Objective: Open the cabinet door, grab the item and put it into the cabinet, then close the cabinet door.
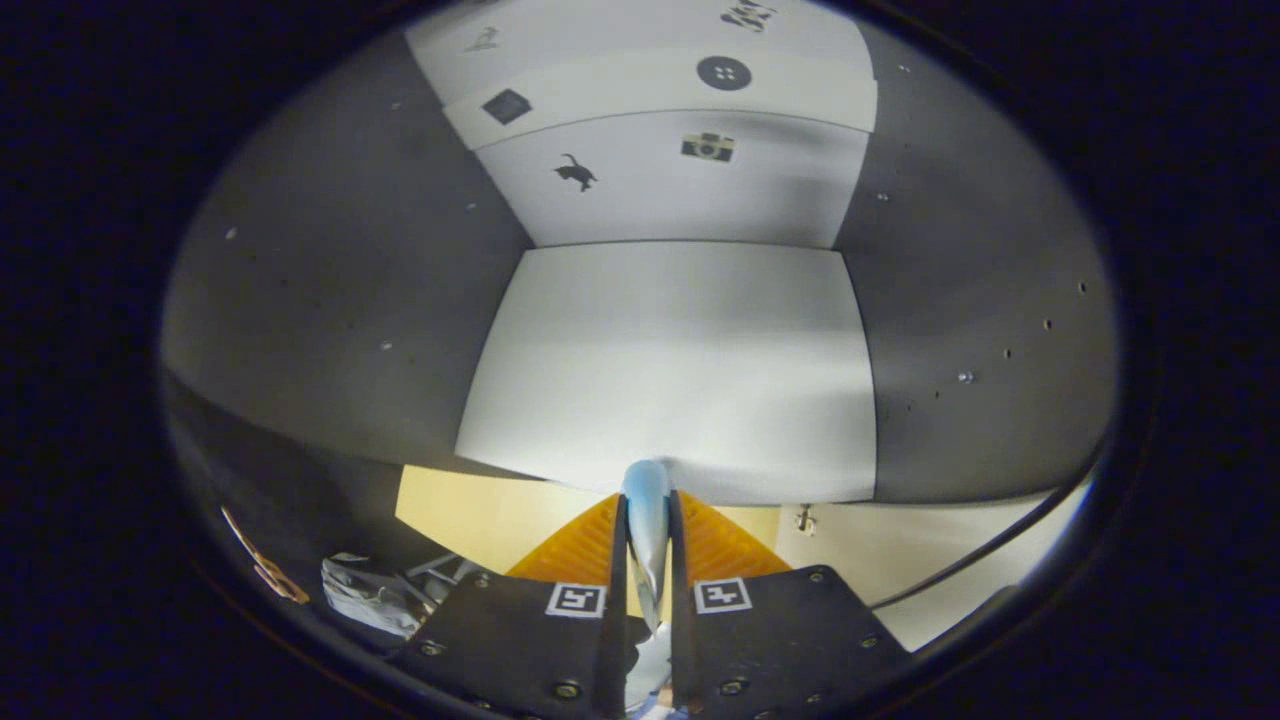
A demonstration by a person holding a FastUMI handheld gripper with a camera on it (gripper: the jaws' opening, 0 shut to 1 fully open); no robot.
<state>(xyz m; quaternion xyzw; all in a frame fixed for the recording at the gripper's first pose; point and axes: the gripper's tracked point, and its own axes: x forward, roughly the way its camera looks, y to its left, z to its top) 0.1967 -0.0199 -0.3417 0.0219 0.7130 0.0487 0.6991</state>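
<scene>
Gripper view. Gripper (647, 515): fingers drawn close together, both pressing on a thin, pale blue glossy item (646, 510) that stands upright in the narrow gap between them, its rounded tip just past the fingertips. Cabinet (330, 300): open compartment directly ahead at 12 o'clock, with grey side walls at 9 and 3 o'clock, a white floor panel (670, 360) and a white back panel (680, 185) bearing small dark stickers. The item sits at the front lip of the floor panel; whether it touches it cannot be told. Yellow surface (470, 510): below the cabinet, at 7 o'clock of the fingers. Crumpled grey cloth (365, 595): at 8 o'clock. Black cable (980, 555): at 4 o'clock.
</scene>
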